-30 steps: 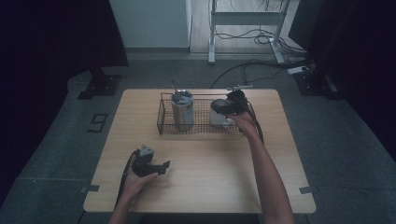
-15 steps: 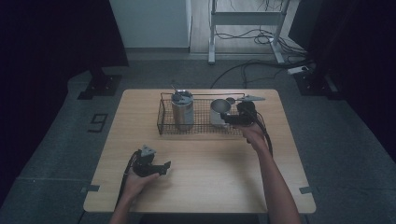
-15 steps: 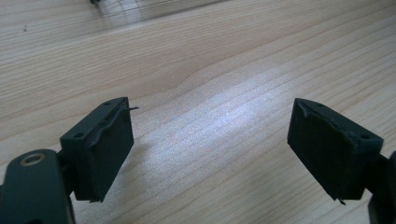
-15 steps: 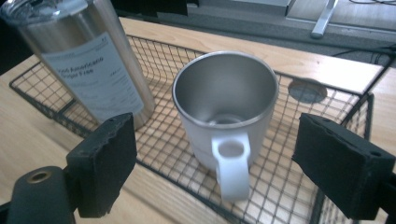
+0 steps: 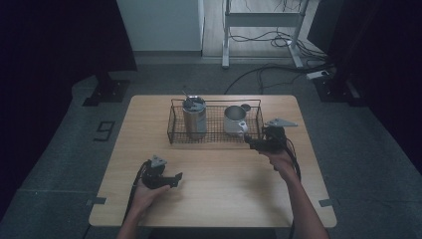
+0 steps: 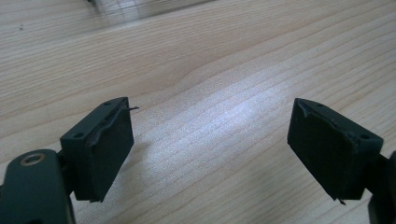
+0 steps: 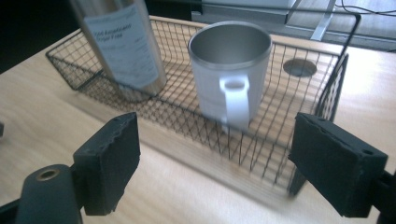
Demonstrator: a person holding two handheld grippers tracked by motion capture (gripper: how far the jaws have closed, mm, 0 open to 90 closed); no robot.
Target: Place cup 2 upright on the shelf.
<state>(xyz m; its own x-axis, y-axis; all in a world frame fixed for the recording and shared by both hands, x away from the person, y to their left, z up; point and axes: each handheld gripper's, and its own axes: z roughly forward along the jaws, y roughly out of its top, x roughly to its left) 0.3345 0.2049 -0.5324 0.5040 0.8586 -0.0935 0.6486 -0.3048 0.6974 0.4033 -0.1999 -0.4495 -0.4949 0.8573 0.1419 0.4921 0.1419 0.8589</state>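
Note:
A black wire basket (image 5: 215,138) stands at the middle back of the wooden table (image 5: 214,199). Inside it a steel tumbler (image 5: 194,119) stands at the left and a white mug (image 5: 234,120) at the right, handle toward me. My right gripper (image 5: 251,143) hovers open just outside the basket's front right corner. In the right gripper view the mug (image 7: 231,74), tumbler (image 7: 123,44) and basket (image 7: 275,144) lie beyond its empty, wide-apart jaws (image 7: 215,158). My left gripper (image 5: 175,179) rests open at the front left, and only bare wood lies between its jaws (image 6: 210,149).
A round hole (image 7: 299,67) sits in the tabletop behind the basket's right end. Beyond the table's far edge there are a metal stand (image 5: 259,20) and floor cables (image 5: 278,40). Bare wood spreads in front of the basket between the two hands.
My right gripper has drawn back from the mug inside the basket toward the near right, leaving the mug standing. The left gripper has stayed put.

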